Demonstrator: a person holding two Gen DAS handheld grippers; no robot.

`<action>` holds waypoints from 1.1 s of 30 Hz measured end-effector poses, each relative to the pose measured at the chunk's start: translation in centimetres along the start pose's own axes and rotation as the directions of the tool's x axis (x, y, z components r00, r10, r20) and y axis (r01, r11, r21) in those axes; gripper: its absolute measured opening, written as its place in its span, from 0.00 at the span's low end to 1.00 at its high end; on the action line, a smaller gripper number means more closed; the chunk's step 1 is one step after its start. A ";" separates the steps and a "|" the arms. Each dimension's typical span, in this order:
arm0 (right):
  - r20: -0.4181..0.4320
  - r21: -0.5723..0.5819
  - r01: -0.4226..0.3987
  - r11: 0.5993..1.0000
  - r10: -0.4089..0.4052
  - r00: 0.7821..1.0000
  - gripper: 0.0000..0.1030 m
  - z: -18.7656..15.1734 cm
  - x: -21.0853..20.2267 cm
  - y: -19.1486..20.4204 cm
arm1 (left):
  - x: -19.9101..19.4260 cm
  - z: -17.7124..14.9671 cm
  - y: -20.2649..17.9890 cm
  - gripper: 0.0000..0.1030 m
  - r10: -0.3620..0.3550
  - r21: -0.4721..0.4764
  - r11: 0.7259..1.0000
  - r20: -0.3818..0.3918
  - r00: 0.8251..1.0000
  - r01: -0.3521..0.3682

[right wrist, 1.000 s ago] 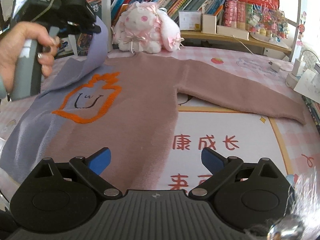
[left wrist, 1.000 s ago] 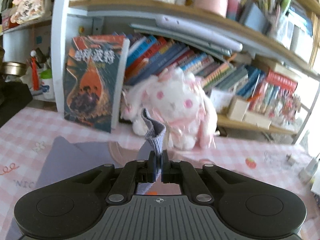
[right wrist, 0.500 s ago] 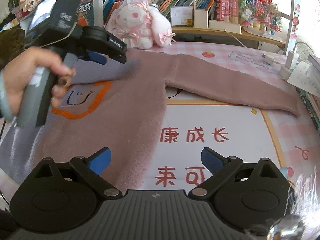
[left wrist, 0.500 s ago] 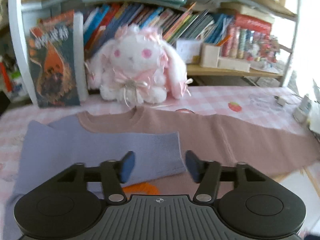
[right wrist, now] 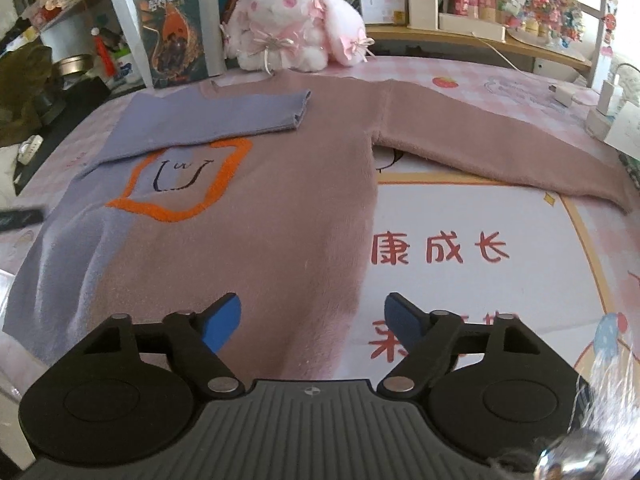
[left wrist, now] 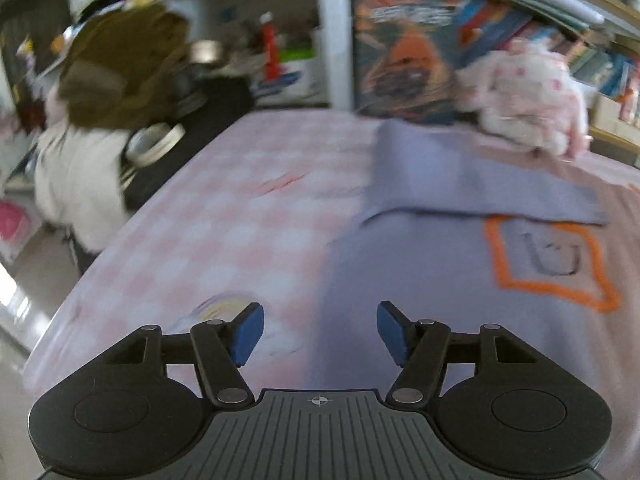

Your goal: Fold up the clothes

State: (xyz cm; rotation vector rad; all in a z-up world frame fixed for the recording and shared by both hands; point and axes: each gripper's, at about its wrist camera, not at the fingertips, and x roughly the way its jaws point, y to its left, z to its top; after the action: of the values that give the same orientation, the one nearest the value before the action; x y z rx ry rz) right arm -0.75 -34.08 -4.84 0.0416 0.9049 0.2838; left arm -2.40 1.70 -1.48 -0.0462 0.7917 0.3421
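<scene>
Both sets of jaws stand wide apart and empty: the left gripper [left wrist: 320,330] hangs low over the sweater's [right wrist: 256,216] lilac edge on the pink checked counter [left wrist: 224,220], the right gripper [right wrist: 312,322] over its hem at six o'clock. Out from there the sweater lies flat, face up, orange emblem [right wrist: 184,180] showing, with the lilac sleeve [right wrist: 224,118] folded across the chest at eleven o'clock, just short of the plush rabbit [right wrist: 292,20]. One fold in, I'd say: the pink sleeve [right wrist: 500,144] stretches straight out toward two o'clock unfolded, and the body isn't doubled over yet.
</scene>
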 end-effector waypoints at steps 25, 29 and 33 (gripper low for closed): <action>-0.028 0.085 0.160 0.983 -0.158 0.987 0.12 -2.7 -0.8 4.7 | 2.6 0.0 3.9 0.02 -0.230 -0.101 0.970 -0.076 0.970 0.222; -0.029 0.056 0.123 0.991 -0.122 0.992 0.12 -2.4 -0.2 5.8 | 3.2 0.4 5.3 0.02 -0.202 -0.105 0.975 -0.072 0.977 0.194; -0.025 0.006 0.109 0.994 -0.109 0.994 0.12 -1.9 0.7 7.7 | 3.7 0.7 6.5 0.02 -0.181 -0.111 0.979 -0.074 0.981 0.173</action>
State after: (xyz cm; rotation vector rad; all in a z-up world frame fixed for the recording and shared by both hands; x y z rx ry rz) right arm -3.59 -26.70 -5.36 -0.0051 0.9289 0.1795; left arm -1.57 8.99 -3.08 -0.2288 0.8454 0.2129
